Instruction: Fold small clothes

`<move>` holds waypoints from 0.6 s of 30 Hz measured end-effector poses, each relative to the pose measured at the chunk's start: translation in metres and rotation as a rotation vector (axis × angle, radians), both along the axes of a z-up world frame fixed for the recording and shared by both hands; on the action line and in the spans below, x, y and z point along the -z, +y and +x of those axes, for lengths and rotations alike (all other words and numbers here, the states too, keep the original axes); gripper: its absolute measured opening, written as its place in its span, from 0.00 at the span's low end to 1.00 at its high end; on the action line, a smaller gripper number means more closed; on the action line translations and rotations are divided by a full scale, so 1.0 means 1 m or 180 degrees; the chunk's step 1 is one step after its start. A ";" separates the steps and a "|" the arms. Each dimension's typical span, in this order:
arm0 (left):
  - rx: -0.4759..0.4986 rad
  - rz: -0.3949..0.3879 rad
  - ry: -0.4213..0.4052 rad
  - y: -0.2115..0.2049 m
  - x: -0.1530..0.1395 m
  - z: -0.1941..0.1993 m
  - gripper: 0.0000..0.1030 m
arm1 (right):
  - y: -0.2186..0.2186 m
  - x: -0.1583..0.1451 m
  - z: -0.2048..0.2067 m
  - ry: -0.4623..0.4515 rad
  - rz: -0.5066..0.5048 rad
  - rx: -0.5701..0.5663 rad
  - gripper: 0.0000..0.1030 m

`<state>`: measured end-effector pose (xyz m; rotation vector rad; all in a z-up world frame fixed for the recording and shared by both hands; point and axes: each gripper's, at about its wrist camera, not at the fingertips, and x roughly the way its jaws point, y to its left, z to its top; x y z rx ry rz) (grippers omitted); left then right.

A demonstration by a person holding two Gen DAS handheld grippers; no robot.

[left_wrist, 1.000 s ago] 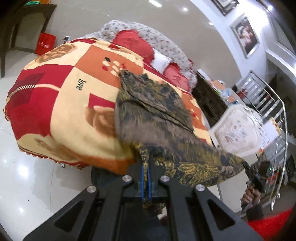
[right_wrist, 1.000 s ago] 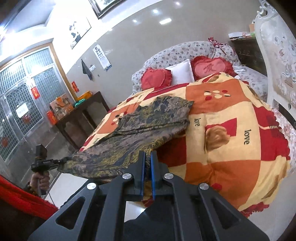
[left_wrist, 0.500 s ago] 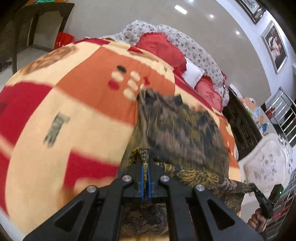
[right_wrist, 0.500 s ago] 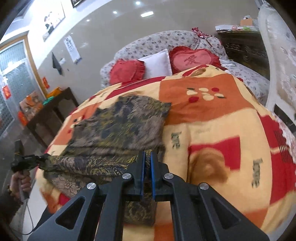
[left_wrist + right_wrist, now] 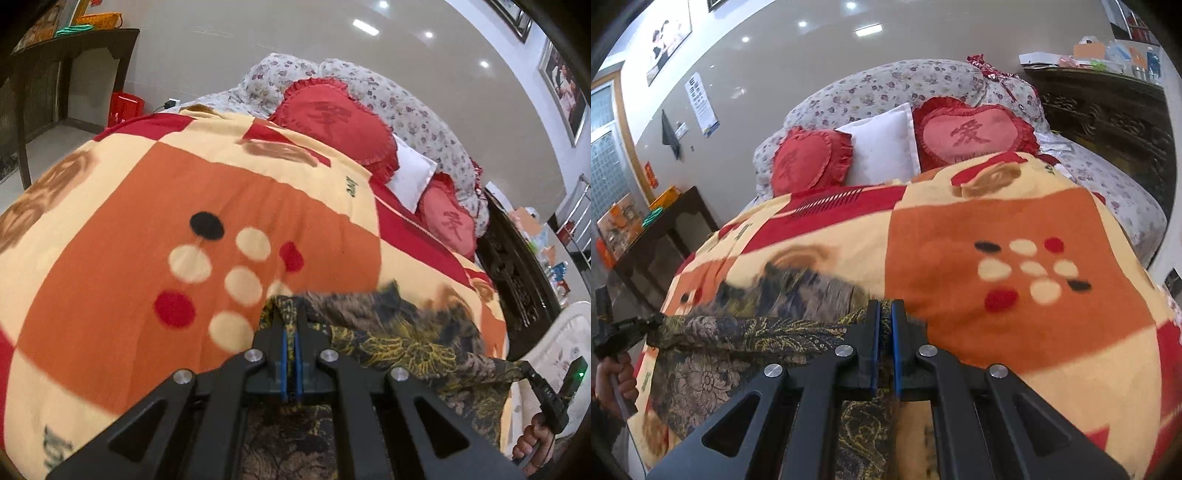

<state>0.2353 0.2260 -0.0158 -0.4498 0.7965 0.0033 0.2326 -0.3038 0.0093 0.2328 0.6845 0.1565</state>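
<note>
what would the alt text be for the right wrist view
The right gripper, jaws shut on a dark gold-patterned garment, holds it over a bed's orange, red and cream blanket. The left gripper holds the garment's other end at far left; two red heart cushions and a white pillow lie beyond.

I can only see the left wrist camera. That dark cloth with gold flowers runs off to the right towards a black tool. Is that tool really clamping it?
Observer: Yes. The right gripper has its blue pads shut on an edge of the dark, gold-flowered garment.
Operator: And my own tool, from outside?
Observer: The left gripper pinches the opposite end, with the edge stretched between the two.
Operator: Anything on that side's wall?
Observer: A white printed paper chart hangs there.
</note>
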 end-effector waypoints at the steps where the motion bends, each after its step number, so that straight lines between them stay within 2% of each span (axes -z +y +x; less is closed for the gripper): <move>1: 0.0003 0.0038 0.0050 -0.002 0.006 0.008 0.03 | 0.001 0.002 0.005 0.0020 -0.0014 0.0000 0.07; 3: 0.0094 0.0114 0.0159 -0.006 0.019 0.019 0.05 | 0.005 0.017 0.021 0.0177 -0.0094 0.0011 0.07; 5: 0.0183 0.0306 0.0276 -0.013 0.032 0.028 0.07 | 0.005 0.032 0.028 0.0294 -0.0151 0.0056 0.08; 8: 0.0333 0.0305 0.0295 -0.011 0.031 0.030 0.12 | -0.002 0.047 0.032 0.0449 0.0035 0.0069 0.08; 9: 0.0362 0.0298 0.0273 -0.009 0.027 0.028 0.19 | -0.005 0.046 0.029 0.0457 0.0115 0.0058 0.09; 10: 0.0339 0.0374 0.0230 -0.003 0.018 0.023 0.46 | -0.009 0.043 0.025 0.0432 0.0220 0.0034 0.11; 11: 0.0289 0.0461 0.0172 0.001 0.011 0.018 0.69 | -0.013 0.037 0.020 0.0376 0.0318 -0.0009 0.12; 13: 0.0184 0.0636 -0.0051 0.012 -0.009 -0.001 0.71 | -0.023 0.022 0.007 0.0230 0.0408 -0.0054 0.15; 15: 0.0189 0.0574 -0.0074 0.016 -0.018 -0.014 0.69 | -0.028 0.011 -0.003 0.0153 0.0403 -0.0007 0.22; 17: 0.0309 0.0496 -0.0117 0.004 -0.021 -0.032 0.58 | -0.025 0.003 -0.010 0.0123 0.0362 -0.0015 0.22; 18: 0.0418 0.0516 -0.0124 -0.010 -0.020 -0.038 0.58 | -0.017 0.001 -0.013 0.0130 0.0328 -0.0080 0.22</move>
